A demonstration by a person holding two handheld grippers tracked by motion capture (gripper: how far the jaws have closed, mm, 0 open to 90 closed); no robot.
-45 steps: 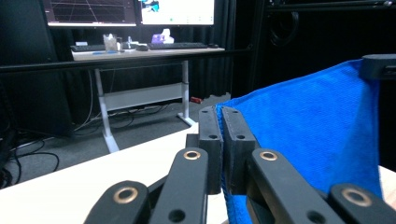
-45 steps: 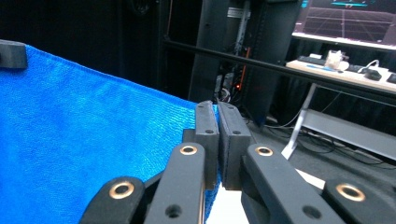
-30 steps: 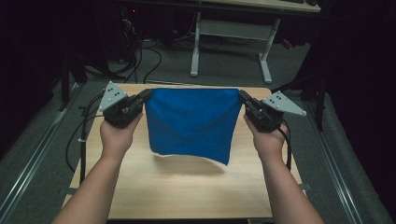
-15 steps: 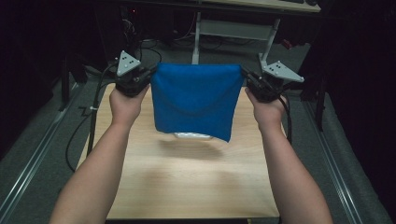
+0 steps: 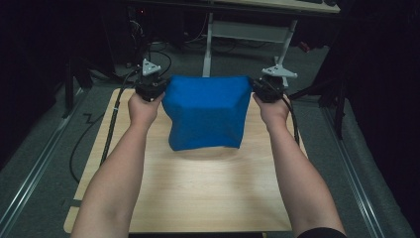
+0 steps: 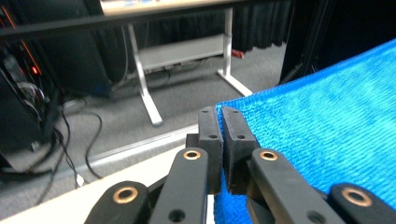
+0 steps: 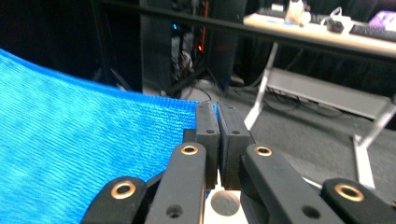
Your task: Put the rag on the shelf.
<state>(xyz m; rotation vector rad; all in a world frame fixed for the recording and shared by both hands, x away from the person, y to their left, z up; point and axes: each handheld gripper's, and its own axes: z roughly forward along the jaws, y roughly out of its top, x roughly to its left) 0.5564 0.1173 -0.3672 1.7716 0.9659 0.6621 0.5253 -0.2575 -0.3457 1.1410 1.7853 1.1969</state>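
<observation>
- High view: the blue cloth (image 5: 205, 113) hangs in the air over the far half of the wooden table (image 5: 198, 193), stretched between the two grippers by its upper corners, its lower edge loose above the board and apparently not touching it.
- The left gripper (image 5: 151, 88) has its jaws pressed together on the cloth's left top corner; in the left gripper view only a thin sliver of fabric (image 6: 327, 126) sits between the pads (image 6: 210, 135). That shallow bite is the main risk, in my judgement: any extra pull sideways could strip the corner out, and the cloth would swing down from one side.
- The right gripper (image 5: 270, 88) is likewise clamped on the right top corner, again near the very edge of the cloth (image 7: 70, 154), so the same slip could happen there.
- If the hands lower unevenly, the hanging edge could land first and fold under or bunch.
- The cloth is held near the table's far rim; carried further forward, it could be laid partly off the board.
- The cables (image 5: 111, 124) trailing over the table's left side could snag the loose fabric.
</observation>
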